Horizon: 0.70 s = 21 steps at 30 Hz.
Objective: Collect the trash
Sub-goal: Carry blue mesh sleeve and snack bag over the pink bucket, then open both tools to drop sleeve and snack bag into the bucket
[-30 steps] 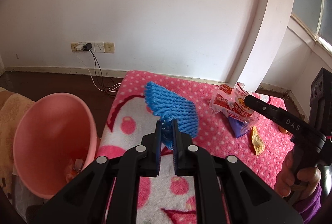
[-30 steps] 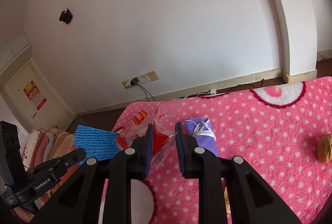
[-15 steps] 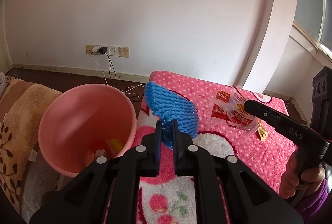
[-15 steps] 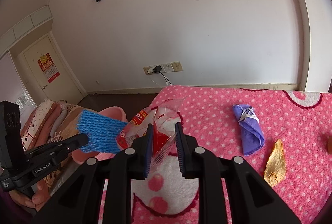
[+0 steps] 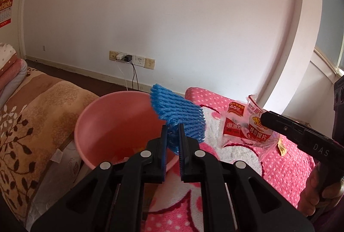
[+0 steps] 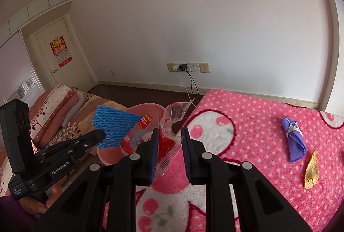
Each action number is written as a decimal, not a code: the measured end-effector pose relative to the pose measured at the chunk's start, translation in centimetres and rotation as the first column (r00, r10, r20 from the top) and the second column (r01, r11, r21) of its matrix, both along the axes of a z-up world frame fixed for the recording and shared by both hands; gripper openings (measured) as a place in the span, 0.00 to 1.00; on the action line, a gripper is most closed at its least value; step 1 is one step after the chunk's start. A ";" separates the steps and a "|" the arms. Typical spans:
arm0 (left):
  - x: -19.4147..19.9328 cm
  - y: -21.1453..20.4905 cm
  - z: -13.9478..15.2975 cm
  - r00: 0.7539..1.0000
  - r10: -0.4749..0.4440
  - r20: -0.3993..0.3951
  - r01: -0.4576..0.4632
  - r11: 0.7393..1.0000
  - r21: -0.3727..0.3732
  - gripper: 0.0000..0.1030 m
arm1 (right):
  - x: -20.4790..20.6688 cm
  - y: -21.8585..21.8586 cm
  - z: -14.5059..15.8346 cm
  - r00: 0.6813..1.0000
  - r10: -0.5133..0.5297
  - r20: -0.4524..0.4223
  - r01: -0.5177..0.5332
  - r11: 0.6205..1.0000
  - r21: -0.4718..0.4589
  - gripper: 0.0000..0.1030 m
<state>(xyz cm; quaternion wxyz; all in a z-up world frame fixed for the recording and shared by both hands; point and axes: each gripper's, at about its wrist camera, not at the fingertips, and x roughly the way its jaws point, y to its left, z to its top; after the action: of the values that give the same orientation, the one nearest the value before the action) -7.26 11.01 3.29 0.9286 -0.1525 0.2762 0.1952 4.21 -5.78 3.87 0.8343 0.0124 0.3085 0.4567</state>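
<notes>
Both held items now nearer bin [image 5: 111, 124]; wrapper [image 5: 243, 128] reads "60亿".

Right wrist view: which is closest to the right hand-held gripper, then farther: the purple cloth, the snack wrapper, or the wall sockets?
1. Snack wrapper, between the right hand-held gripper's fingers.
2. Purple cloth, right, on the pink blanket.
3. Wall sockets, far wall.

Bright, even daylight from a window [image 5: 331, 23] at right, soft shadows, sharp focus, fisheye bending and dark corners
</notes>
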 end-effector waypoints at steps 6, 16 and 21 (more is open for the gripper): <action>-2.0 3.0 -1.2 0.998 0.059 -0.024 -0.059 0.998 -0.027 0.08 | -1.1 4.2 -0.7 0.999 0.044 -0.008 -0.044 0.997 -0.056 0.19; -3.4 5.8 -3.3 0.989 0.129 -0.078 -0.130 0.991 -0.013 0.08 | -1.9 9.0 -2.8 0.998 0.066 0.008 -0.064 0.985 -0.162 0.19; -3.1 6.9 -4.6 0.984 0.143 -0.110 -0.146 0.989 -0.015 0.08 | -1.4 10.1 -3.9 0.998 0.063 -0.008 -0.064 0.980 -0.187 0.20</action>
<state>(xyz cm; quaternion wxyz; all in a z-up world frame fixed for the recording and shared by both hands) -10.37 17.94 -1.26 0.8937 -0.1721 0.3170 0.2669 2.83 4.29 -0.03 0.8165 -0.0756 0.3511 0.4521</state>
